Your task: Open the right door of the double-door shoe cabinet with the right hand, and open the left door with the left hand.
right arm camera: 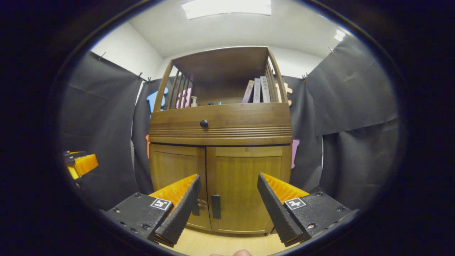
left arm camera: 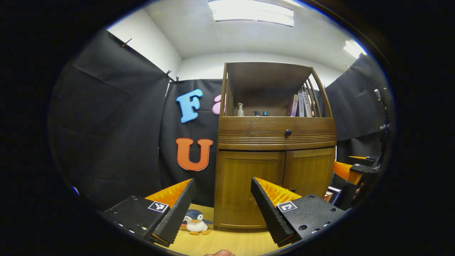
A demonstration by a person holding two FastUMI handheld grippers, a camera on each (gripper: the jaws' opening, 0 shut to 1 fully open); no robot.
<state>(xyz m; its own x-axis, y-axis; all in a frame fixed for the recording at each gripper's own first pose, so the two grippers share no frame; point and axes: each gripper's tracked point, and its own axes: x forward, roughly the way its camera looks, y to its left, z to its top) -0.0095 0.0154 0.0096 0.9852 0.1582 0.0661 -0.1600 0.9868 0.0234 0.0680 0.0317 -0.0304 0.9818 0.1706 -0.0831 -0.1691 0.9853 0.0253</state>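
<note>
The wooden shoe cabinet [right arm camera: 220,124] stands ahead against the black cloth, with both lower doors shut. In the right gripper view my right gripper [right arm camera: 229,176] is open, a short way in front of the right door [right arm camera: 249,185], whose dark handle [right arm camera: 215,206] sits by the centre seam. The left door [right arm camera: 176,170] has its handle partly hidden behind a finger. In the left gripper view my left gripper [left arm camera: 223,180] is open and holds nothing, in front of the left door [left arm camera: 245,177]. The right gripper [left arm camera: 346,165] shows beside the right door [left arm camera: 309,170].
A drawer with a dark knob [left arm camera: 288,132] sits above the doors. The open shelf on top holds small bottles [left arm camera: 240,110] and books [left arm camera: 302,104]. A toy penguin [left arm camera: 194,222] lies on the wooden floor [left arm camera: 220,243] left of the cabinet, and a box [left arm camera: 332,195] lies at its right.
</note>
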